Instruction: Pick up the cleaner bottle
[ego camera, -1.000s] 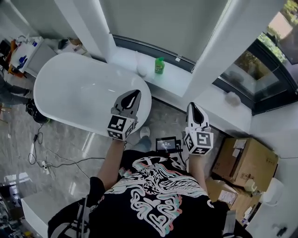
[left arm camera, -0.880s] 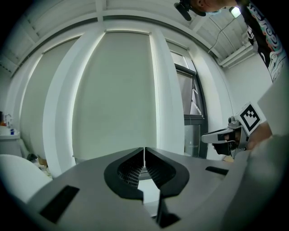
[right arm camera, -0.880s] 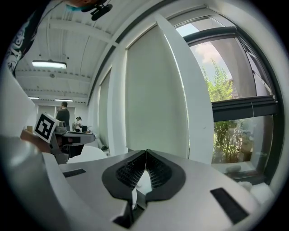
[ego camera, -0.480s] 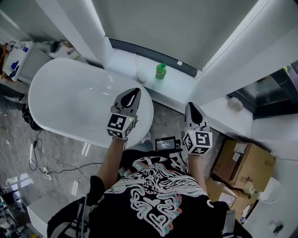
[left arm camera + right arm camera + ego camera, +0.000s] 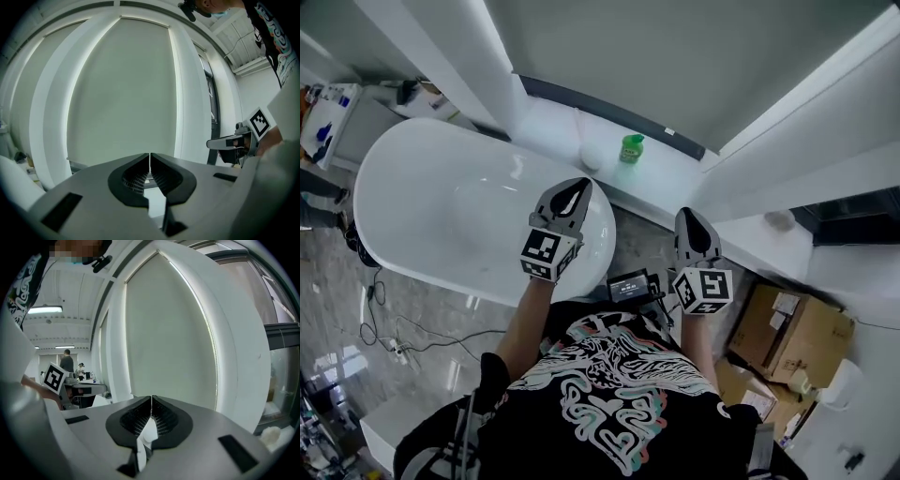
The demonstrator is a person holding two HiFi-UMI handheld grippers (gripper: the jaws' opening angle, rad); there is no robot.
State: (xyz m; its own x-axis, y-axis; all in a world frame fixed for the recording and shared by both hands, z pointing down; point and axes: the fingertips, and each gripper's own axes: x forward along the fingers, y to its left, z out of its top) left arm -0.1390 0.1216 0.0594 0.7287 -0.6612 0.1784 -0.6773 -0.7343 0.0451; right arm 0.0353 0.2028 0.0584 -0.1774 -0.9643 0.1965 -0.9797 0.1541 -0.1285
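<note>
both arms stretched fwd, left gripper [image 5: 573,190] jaws closed, empty, right gripper [image 5: 694,221] same, tips pointing ahead

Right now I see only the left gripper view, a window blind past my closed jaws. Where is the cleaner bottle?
Observer: The green cleaner bottle stands upright on the white window ledge, past the bathtub.
Operator: Anything beside it?
Observer: A white round object sits on the ledge, just left of it in the head view.
Operator: And my other jaws?
Observer: The right gripper is shut with nothing between its jaws.
</note>
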